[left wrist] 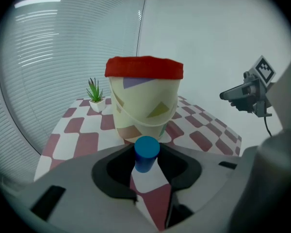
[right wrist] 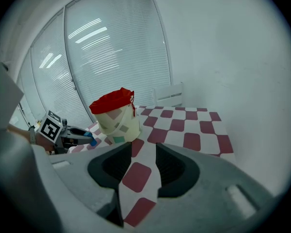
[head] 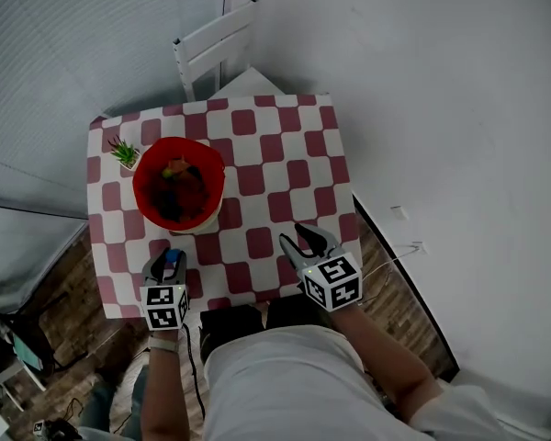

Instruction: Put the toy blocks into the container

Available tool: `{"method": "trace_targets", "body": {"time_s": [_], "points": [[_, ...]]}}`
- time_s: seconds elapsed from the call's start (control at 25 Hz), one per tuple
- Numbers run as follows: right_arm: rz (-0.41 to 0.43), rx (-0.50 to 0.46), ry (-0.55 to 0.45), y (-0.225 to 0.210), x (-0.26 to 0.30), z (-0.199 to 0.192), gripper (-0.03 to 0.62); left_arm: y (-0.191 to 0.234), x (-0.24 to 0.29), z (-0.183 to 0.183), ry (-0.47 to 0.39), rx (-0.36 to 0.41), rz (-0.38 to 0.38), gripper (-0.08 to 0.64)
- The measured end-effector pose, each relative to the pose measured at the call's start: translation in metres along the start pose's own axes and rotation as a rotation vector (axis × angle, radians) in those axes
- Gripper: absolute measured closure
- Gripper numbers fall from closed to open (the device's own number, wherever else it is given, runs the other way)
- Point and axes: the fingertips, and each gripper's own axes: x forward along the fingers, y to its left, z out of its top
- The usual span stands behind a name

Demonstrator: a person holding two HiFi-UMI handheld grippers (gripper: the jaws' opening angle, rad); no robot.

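A cream bucket with a red rim stands on the checkered table and holds several toy blocks. My left gripper hovers just in front of the bucket, near the table's front edge, shut on a blue cylinder block. In the left gripper view the bucket rises right behind the block. My right gripper is over the front right of the table, open, with nothing between its jaws. The right gripper view shows the bucket and the left gripper to the left.
A small potted plant sits beside the bucket on its left, seen also in the left gripper view as the plant. A white chair stands behind the table. Window blinds run along the left side.
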Motion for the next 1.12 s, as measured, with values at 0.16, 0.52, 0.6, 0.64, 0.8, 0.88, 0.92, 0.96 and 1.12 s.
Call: {"method": "trace_targets", "body": {"time_s": [0.16,0.52,0.6,0.64,0.8,0.88,0.92,0.96,1.12], "points": [[0.019,0.003,-0.013,0.005,0.0,0.005,0.442,-0.001,-0.015,0.018,-0.033,-0.008,0.006,0.422],[0.06,0.015,-0.029,0.013,0.002,0.013,0.442,-0.001,-0.055,0.073,-0.102,0.016,0.036,0.422],[0.068,0.016,-0.035,0.014,0.002,0.014,0.442,-0.002,-0.063,0.088,-0.125,0.026,0.037,0.422],[0.072,0.017,-0.039,0.015,0.002,0.014,0.442,-0.003,-0.067,0.096,-0.136,0.032,0.037,0.422],[0.079,0.026,-0.056,0.018,0.002,0.02,0.442,-0.006,-0.076,0.125,-0.168,0.065,0.031,0.422],[0.079,0.031,-0.063,0.018,0.001,0.022,0.442,-0.008,-0.077,0.137,-0.178,0.075,0.022,0.422],[0.077,0.033,-0.067,0.018,0.0,0.023,0.442,-0.009,-0.076,0.142,-0.181,0.082,0.019,0.422],[0.075,0.036,-0.071,0.018,0.0,0.024,0.442,-0.01,-0.075,0.147,-0.182,0.089,0.016,0.422],[0.057,0.059,-0.086,0.015,-0.004,0.027,0.442,-0.013,-0.068,0.161,-0.178,0.117,0.002,0.422]]}}
